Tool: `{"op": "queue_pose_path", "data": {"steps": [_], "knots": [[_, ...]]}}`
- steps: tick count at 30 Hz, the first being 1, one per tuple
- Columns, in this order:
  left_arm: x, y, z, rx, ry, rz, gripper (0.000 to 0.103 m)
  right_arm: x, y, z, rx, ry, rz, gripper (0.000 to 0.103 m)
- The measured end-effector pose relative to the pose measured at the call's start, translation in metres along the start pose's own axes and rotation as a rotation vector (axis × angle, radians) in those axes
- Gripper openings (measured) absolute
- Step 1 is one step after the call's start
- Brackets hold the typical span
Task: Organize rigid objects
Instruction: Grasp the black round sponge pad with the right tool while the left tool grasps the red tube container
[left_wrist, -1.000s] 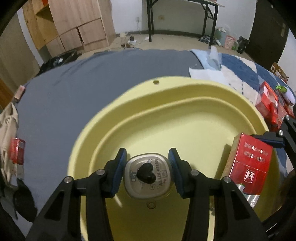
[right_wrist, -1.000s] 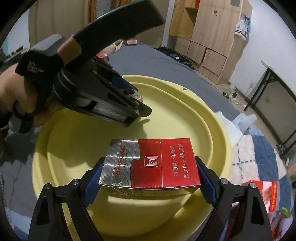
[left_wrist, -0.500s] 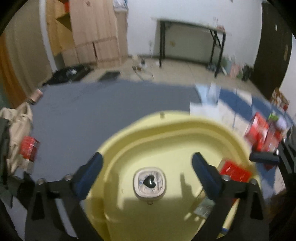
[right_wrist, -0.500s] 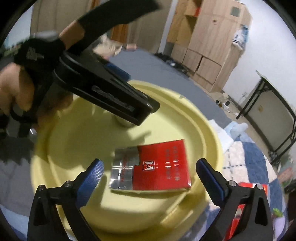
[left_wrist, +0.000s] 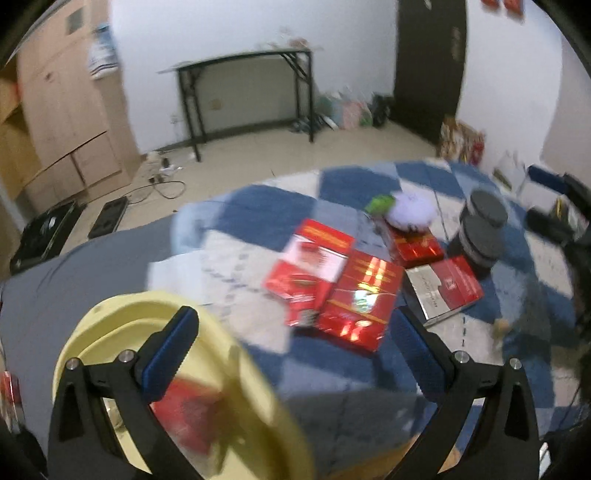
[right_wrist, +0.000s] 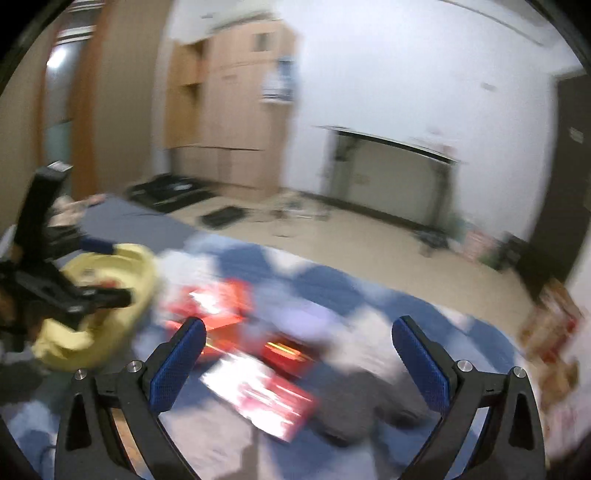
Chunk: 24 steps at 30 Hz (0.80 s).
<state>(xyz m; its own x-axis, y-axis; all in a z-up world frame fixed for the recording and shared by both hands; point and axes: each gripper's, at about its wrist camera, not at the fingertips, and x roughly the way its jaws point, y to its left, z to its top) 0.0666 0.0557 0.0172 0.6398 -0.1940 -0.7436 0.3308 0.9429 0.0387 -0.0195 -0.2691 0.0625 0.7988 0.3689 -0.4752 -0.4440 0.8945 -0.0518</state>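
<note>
My left gripper (left_wrist: 295, 332) is wide open and empty, hanging over the right rim of the yellow basin (left_wrist: 258, 398). A red box (left_wrist: 184, 413) lies blurred inside the basin. Beyond the fingers several red boxes (left_wrist: 354, 299) lie on the blue-and-white checked blanket (left_wrist: 369, 184), with two dark round tins (left_wrist: 480, 236) further right. My right gripper (right_wrist: 299, 347) is also wide open and empty, above blurred red boxes (right_wrist: 258, 391) on the same blanket. The basin (right_wrist: 114, 291) and the left gripper's black body (right_wrist: 55, 288) show at the left of the right wrist view.
A green and pale fluffy item (left_wrist: 402, 210) lies behind the boxes. A grey sheet (left_wrist: 81, 273) covers the bed's left part. A black folding table (left_wrist: 243, 92) and wooden cabinets (left_wrist: 55, 110) stand by the far wall. Cables and dark cases lie on the floor.
Both grippers opened, leaving the heart-marked tin and the red box in the basin. Both then swung right and upward, away from the basin, toward the boxes on the checked blanket.
</note>
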Motion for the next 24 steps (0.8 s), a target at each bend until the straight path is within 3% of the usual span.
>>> {"op": "queue_pose_path", "data": {"steps": [3,6,9,12,15,17,19,24], "knots": [[0.025,-0.014,0.012,0.026,0.017,0.009,0.102,-0.004,-0.036,-0.034,0.082,0.024,-0.023,0.103],[0.041,-0.013,0.022,-0.013,0.044,-0.001,0.099,0.002,-0.062,-0.063,0.151,0.013,-0.075,0.103],[0.046,-0.016,0.025,-0.008,0.031,-0.018,0.099,0.014,-0.07,-0.071,0.164,0.056,-0.089,0.103],[0.056,-0.021,0.023,0.018,0.028,-0.006,0.098,0.025,-0.063,-0.067,0.172,0.055,-0.045,0.103],[0.065,-0.015,0.022,0.001,0.036,-0.015,0.076,0.037,-0.069,-0.067,0.149,0.016,-0.059,0.103],[0.067,-0.013,0.019,0.015,0.035,-0.008,0.056,0.039,-0.086,-0.069,0.205,-0.003,-0.082,0.103],[0.07,-0.012,0.015,0.017,0.053,-0.02,0.044,0.046,-0.103,-0.077,0.269,0.005,-0.068,0.103],[0.072,-0.014,0.018,0.02,0.054,-0.026,0.045,0.053,-0.116,-0.081,0.313,0.024,0.002,0.102]]}}
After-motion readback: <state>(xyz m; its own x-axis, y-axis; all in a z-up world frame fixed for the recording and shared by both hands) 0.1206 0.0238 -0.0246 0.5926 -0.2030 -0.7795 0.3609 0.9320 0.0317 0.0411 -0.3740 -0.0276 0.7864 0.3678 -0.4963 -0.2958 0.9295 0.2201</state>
